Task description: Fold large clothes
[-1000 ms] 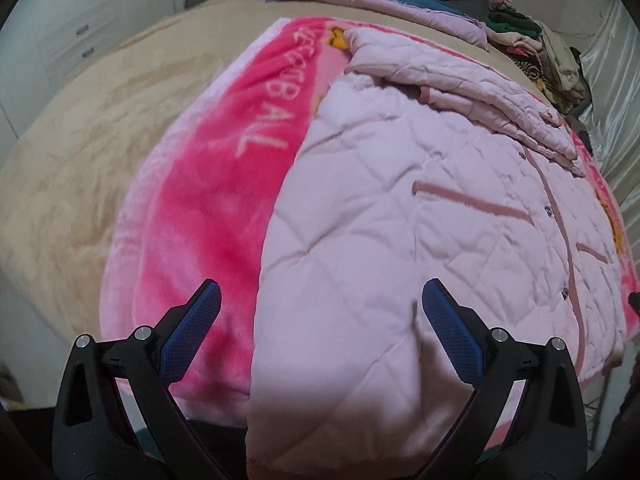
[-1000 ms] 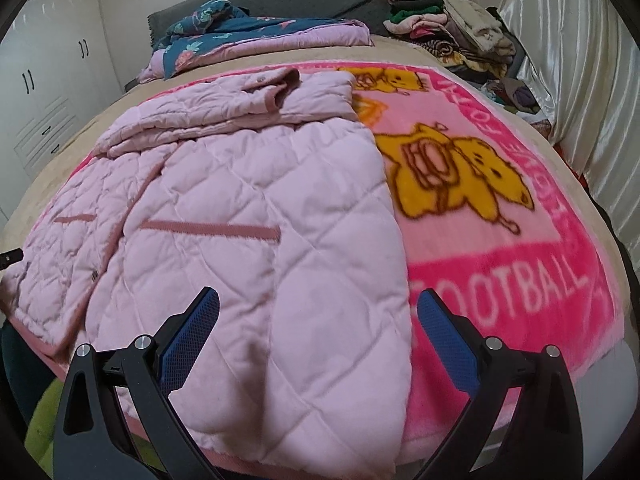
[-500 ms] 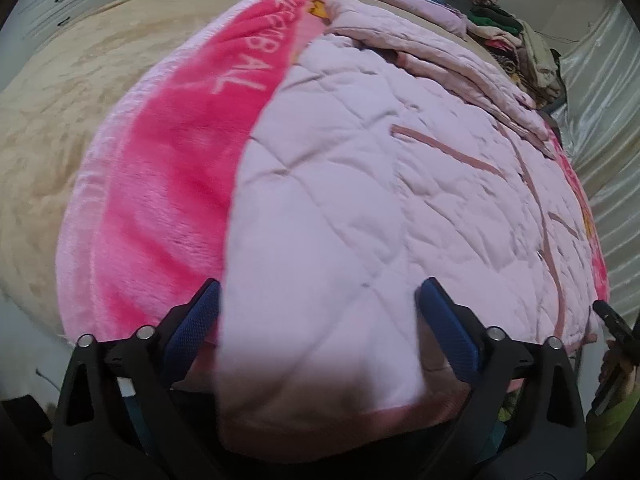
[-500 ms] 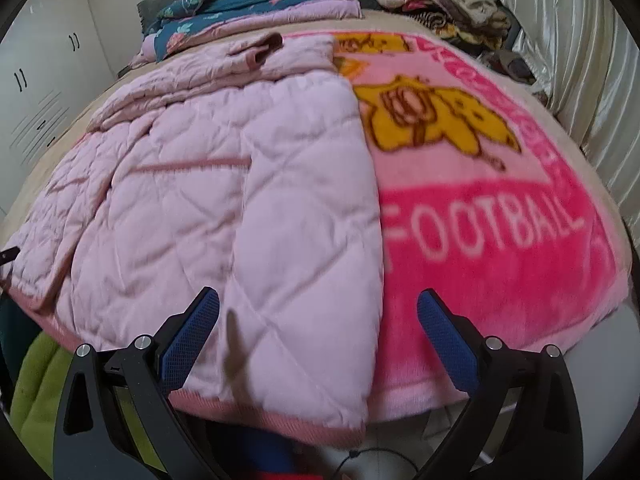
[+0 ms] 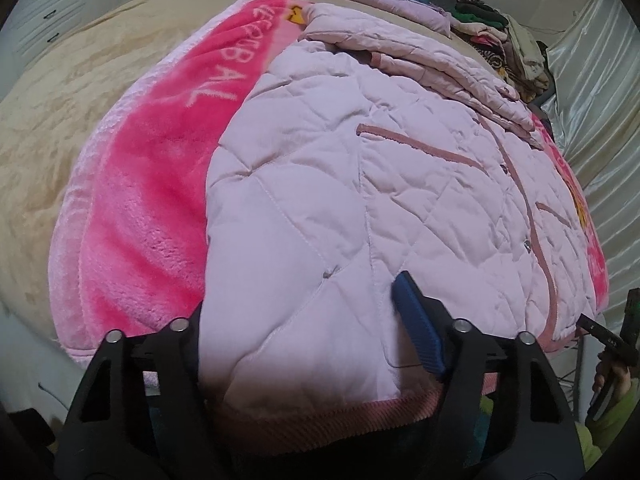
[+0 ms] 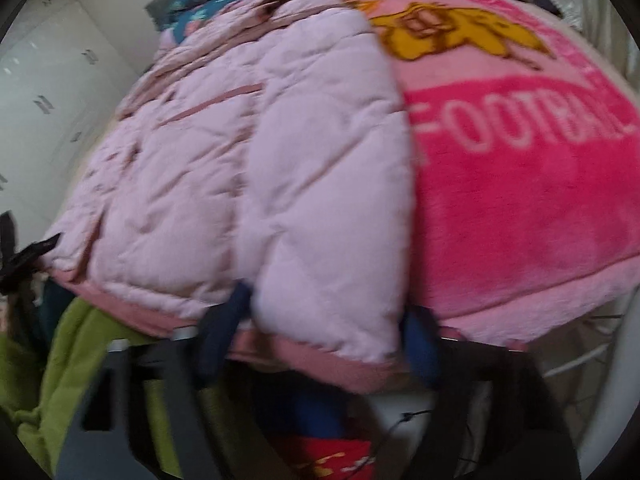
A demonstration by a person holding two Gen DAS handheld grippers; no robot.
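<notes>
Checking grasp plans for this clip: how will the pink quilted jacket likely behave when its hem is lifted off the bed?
The pink quilted jacket will probably drape rather than hold shape: its sleeves already lie folded flat across the top. The puffy quilting suggests it is bulky but light. The smooth shell may slide over the fleece blanket, so lifting only at the ribbed hem could drag the whole garment.

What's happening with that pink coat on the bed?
A person is folding a quilted pink jacket spread over a pink football blanket. The left tongs and right tongs have just been closing, each with a corner of the jacket's near hem between its blue pads. Nothing is lifted yet.
</notes>
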